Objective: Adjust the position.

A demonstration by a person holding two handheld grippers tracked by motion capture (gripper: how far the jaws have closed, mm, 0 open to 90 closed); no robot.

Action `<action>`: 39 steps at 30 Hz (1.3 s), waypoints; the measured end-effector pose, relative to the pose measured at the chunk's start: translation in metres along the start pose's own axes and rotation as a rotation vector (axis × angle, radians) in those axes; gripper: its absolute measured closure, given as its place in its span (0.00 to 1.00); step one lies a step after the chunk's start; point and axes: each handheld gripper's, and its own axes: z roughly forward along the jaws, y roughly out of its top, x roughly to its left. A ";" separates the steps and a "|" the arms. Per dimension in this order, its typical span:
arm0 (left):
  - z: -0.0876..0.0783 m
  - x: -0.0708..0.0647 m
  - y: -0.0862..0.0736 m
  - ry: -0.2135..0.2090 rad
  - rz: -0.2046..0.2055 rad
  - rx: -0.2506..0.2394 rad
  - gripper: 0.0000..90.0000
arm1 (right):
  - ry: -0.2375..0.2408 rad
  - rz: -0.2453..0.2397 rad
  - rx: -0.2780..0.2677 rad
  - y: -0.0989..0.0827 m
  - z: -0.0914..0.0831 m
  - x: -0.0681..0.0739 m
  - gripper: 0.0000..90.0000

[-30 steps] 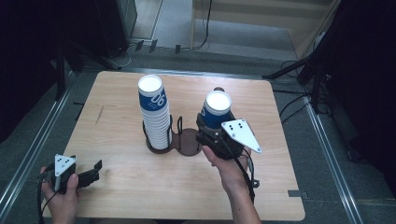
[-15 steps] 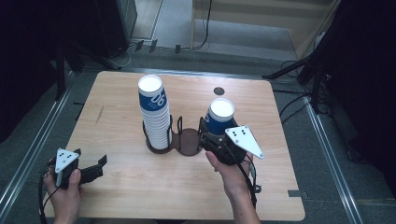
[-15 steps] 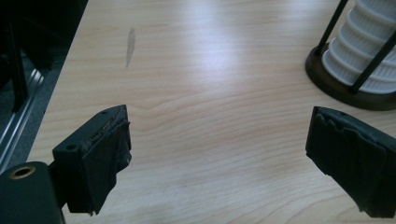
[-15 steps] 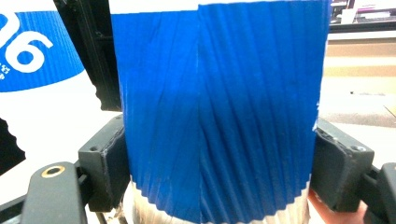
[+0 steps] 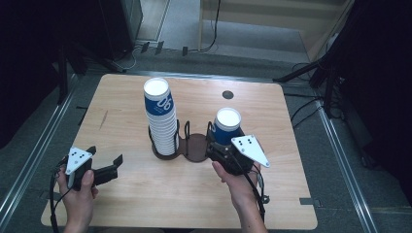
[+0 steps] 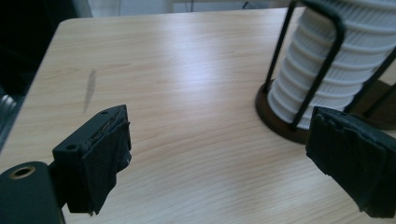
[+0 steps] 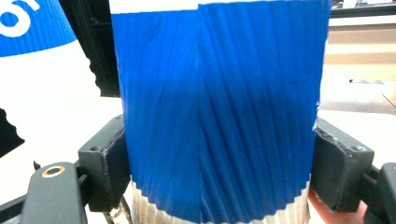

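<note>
In the high view, the right tool (image 5: 218, 145) is sitting a little right of the frame's centre, and its two jaws are pressing on the sides of a blue paper cup (image 5: 227, 125). The right gripper view is showing this grip closely: the blue cup (image 7: 217, 107) is standing upright between the two black jaws, and the pads are touching its ribbed wall on both sides. The cup is sitting at the right ring of a dark wire cup holder (image 5: 194, 145) in the middle of the table (image 5: 291, 194); whether its bottom is resting on the holder cannot be told. In the left ring of this holder a tall stack of cups (image 5: 161, 119) is standing. The left tool (image 5: 112, 165) is staying in the lower left of the frame, above the table edge, with its jaws standing wide apart and holding nothing. In the left gripper view the stack (image 6: 336, 60) is appearing at the upper right, behind the wire bars.
</note>
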 end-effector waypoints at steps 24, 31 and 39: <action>0.002 -0.044 0.030 -0.202 0.053 -0.059 0.03 | 0.011 -0.015 0.049 -0.032 -0.008 0.005 0.21; -0.002 -0.049 0.035 -0.271 0.069 -0.063 0.02 | 0.025 -0.023 0.069 -0.043 -0.008 0.003 0.21; -0.005 -0.055 0.040 -0.337 0.084 -0.069 0.02 | 0.049 -0.085 0.055 -0.050 -0.013 0.009 0.21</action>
